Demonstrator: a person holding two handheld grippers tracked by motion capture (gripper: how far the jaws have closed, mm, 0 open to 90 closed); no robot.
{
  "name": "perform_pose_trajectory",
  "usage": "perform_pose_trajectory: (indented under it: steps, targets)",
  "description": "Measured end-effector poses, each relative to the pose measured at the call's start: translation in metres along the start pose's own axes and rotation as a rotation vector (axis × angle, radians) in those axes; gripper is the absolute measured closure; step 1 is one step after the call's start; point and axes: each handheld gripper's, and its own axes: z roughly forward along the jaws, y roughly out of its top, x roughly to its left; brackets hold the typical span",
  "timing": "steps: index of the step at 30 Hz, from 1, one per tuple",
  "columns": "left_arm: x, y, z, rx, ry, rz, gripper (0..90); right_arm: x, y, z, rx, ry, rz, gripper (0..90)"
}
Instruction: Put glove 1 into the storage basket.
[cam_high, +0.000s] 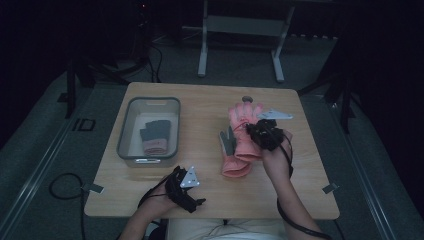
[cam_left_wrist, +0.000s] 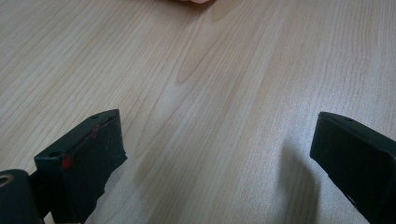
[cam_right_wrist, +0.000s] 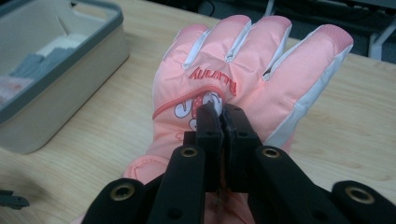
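Observation:
My right gripper (cam_high: 256, 131) (cam_right_wrist: 221, 113) is shut on a pink glove (cam_high: 243, 120) (cam_right_wrist: 243, 74), pinching the fabric on its back just below the printed lettering. The glove's fingers point away from me, over the wooden table (cam_high: 200, 105). A second pink glove (cam_high: 234, 162), its grey palm side partly up, lies on the table beside and under the first. My left gripper (cam_high: 192, 194) (cam_left_wrist: 217, 144) rests near the table's front edge, jaws wide apart with bare wood between them.
A grey bin (cam_high: 150, 100) (cam_right_wrist: 70, 60) stands at the table's left with a grey glove (cam_high: 155, 136) (cam_right_wrist: 44, 60) inside. A small dark round object (cam_high: 246, 99) sits behind the pink gloves. A metal frame (cam_high: 202, 50) stands on the floor beyond the table.

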Motion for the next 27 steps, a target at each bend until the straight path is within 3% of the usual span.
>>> perform_pose_trajectory:
  steps: [10,22,27]
  targets:
    - [0.0,0.0,0.0,0.0,-0.002,0.005,2.5,0.028,-0.009,0.027,0.051,-0.026,-0.001,86.2]
    - [-0.001,0.0,0.0,0.008,-0.006,0.009,2.5,0.03,-0.037,0.064,0.149,-0.074,0.007,85.2]
    - [-0.001,0.0,0.001,0.01,-0.004,0.007,2.5,0.029,-0.045,0.073,0.157,-0.06,0.018,83.8]
